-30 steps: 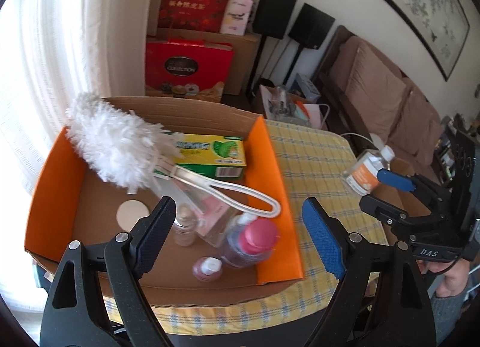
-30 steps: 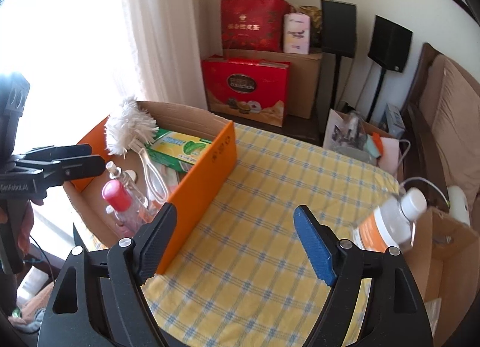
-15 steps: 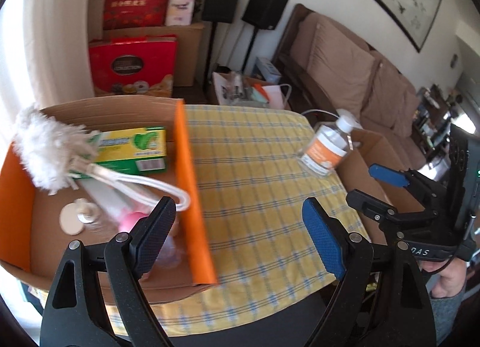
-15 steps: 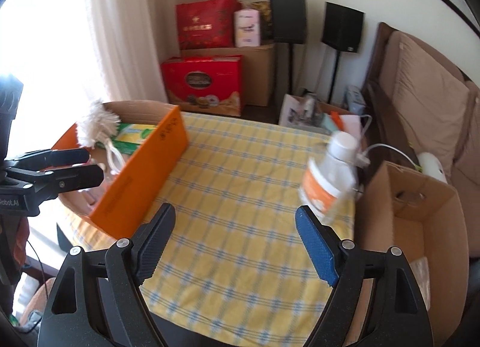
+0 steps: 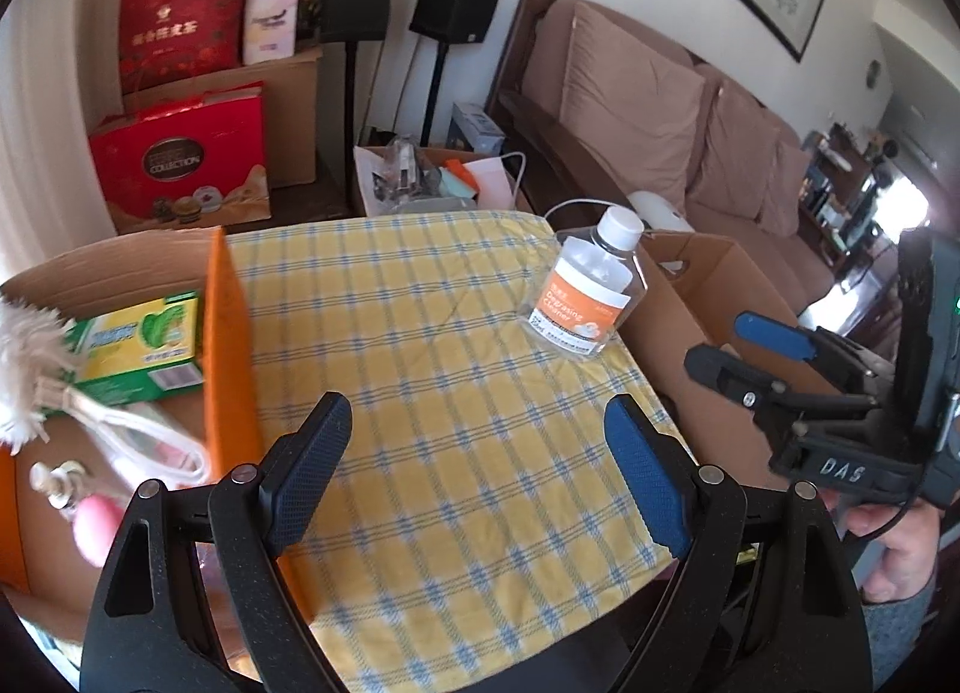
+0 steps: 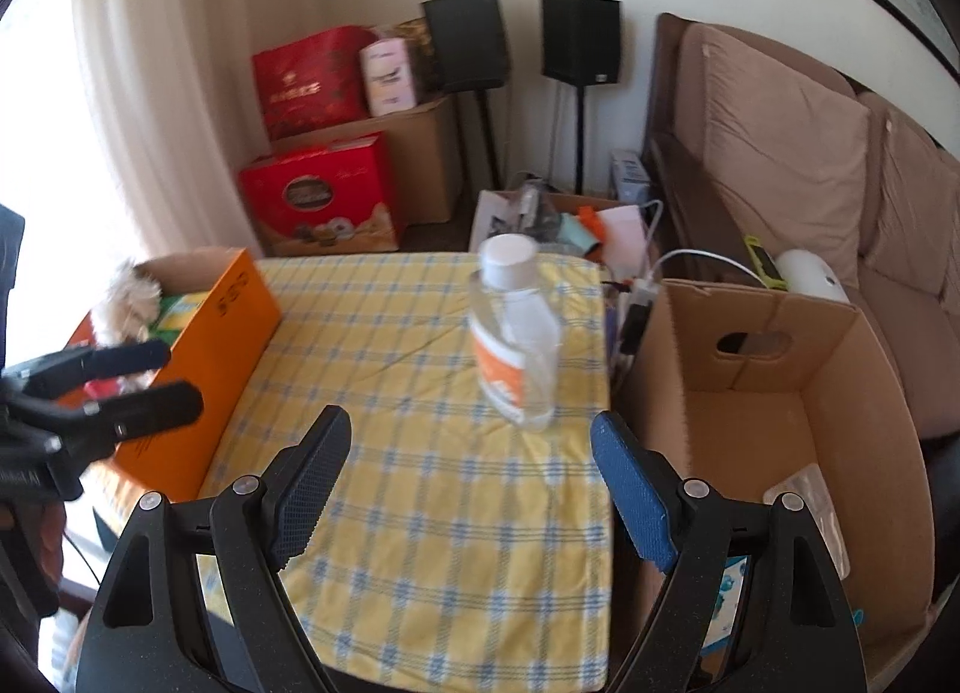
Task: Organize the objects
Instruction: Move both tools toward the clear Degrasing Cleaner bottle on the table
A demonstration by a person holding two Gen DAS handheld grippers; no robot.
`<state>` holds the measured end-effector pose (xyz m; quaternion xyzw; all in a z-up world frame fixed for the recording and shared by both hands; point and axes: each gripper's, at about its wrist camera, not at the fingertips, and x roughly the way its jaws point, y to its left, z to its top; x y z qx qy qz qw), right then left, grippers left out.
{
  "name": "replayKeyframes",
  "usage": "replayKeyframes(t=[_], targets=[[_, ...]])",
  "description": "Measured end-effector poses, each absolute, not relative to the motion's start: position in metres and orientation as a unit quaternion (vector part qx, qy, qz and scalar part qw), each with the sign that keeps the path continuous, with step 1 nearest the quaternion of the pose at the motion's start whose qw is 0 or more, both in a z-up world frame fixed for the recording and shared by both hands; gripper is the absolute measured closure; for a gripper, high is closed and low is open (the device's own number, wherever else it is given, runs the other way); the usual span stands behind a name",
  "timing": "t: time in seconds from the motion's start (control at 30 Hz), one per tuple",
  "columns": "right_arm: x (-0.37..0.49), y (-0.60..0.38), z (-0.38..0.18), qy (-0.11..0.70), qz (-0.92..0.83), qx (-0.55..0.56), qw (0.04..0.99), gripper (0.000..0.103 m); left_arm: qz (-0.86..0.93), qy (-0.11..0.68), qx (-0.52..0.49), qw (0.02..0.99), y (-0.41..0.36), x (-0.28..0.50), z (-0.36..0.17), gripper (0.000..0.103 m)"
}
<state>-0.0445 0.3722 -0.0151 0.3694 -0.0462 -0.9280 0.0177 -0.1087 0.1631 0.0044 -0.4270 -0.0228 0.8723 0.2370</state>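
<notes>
So, the clear plastic cleaner bottle with the orange label and white cap (image 6: 515, 333) was left standing upright on the yellow checked tablecloth (image 6: 420, 453), near its right edge, just beside the open brown cardboard box (image 6: 840, 393). Both the left gripper (image 5: 474, 477) and the right gripper (image 6: 465, 483) were held wide open, nothing gripped.

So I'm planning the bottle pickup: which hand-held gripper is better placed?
Right hand-held gripper: open, the cleaner bottle stands just ahead. The left hand-held gripper sits farther off.
</notes>
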Motion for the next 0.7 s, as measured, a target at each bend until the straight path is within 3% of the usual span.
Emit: replayKeyframes(t=[0.7], targets=[[-0.116, 0.393, -0.016, -0.076, -0.937, 0.342, 0.01, 0.023, 0.864, -0.007, -0.436, 0.252, 0.236, -0.17, -0.055, 0.019]])
